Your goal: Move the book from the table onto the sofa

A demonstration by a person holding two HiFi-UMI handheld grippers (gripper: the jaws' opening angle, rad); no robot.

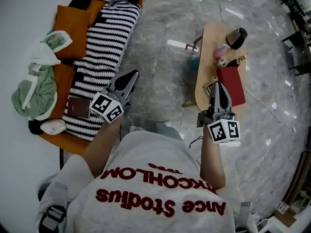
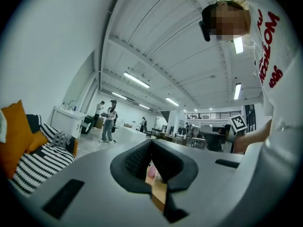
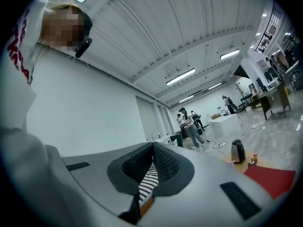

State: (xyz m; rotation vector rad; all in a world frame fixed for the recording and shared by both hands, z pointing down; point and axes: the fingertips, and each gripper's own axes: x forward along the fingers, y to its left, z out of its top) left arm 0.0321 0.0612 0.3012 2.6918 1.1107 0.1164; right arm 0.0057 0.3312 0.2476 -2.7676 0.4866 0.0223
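1. Left gripper (image 1: 132,76): grey moulded shell, two black ribbed pads (image 2: 135,162) closed tip to tip, nothing between them. One marker cube at its near end.
2. Right gripper (image 1: 217,86): same build, ribbed pads (image 3: 137,164) likewise pressed together and empty. One marker cube.
3. Seen past the closed jaws: pale wood and a pink thing (image 2: 151,171) below the left pair, and black-and-white stripes below the right pair.
4. Books, two, both flat rectangles lying cover up. The pictures did not show which was the task's.
   - Brown book (image 1: 77,107): matt cover with a small pale label, on the striped blanket at the sofa's near end, just left of the left gripper. It was almost square, so no clear long axis.
   - Red book (image 1: 232,81): smooth cover, on the table's near half, beside the right gripper's tip. Its long axis ran near to far along the table's length.
5. Table (image 1: 206,42): one, pale wood, rounded outline, on the right. It bore one dark kettle (image 1: 236,38) at its far end.
6. Sofa (image 1: 62,76): one, orange upholstery, on the left.
7. Striped blanket (image 1: 104,38): one, knitted, laid lengthwise.
8. Green and white garment (image 1: 31,89): one, soft, crumpled, at the far left.
9. Floor (image 1: 165,67): grey, polished, marbled.
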